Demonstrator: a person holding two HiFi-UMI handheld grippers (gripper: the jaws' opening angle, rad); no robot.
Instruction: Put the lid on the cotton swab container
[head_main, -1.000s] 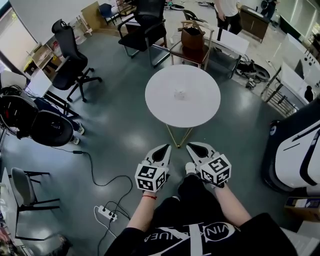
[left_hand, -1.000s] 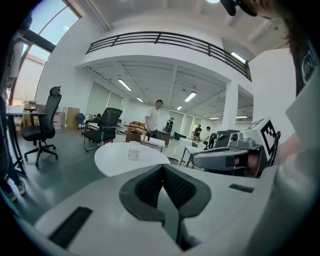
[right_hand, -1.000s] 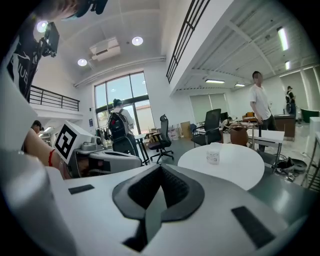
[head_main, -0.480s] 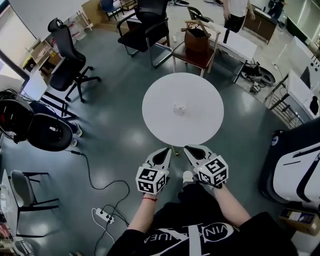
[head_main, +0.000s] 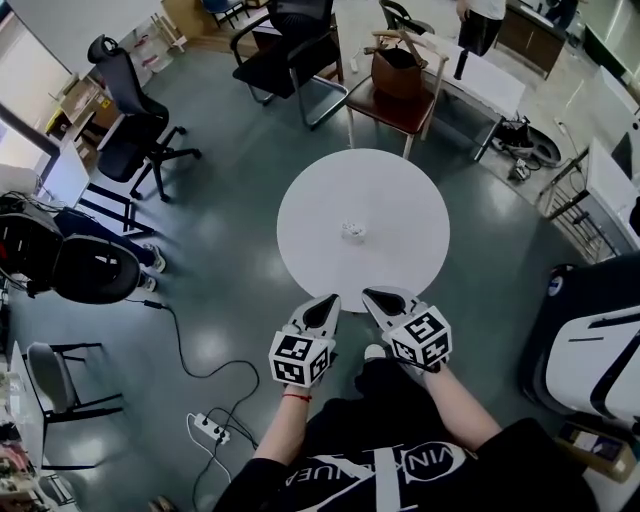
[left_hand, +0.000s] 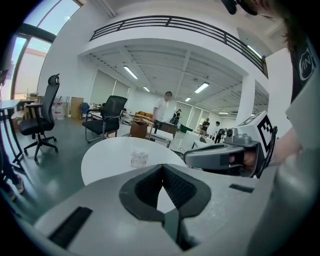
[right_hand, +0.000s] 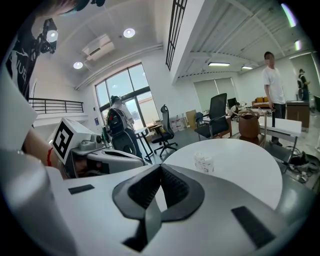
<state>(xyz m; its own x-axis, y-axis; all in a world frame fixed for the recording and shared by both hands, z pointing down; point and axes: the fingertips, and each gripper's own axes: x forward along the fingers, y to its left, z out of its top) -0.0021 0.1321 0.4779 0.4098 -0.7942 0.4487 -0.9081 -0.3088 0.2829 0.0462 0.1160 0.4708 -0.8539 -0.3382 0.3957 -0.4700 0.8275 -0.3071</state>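
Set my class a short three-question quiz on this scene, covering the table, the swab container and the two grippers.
1. Where does the cotton swab container stand? A: on the round white table; B: on a chair; C: on the floor.
2. True or false: the left gripper holds the container.
3. Fill in: the right gripper has its jaws ___, with nothing between them.
Key: 1 A; 2 false; 3 shut.
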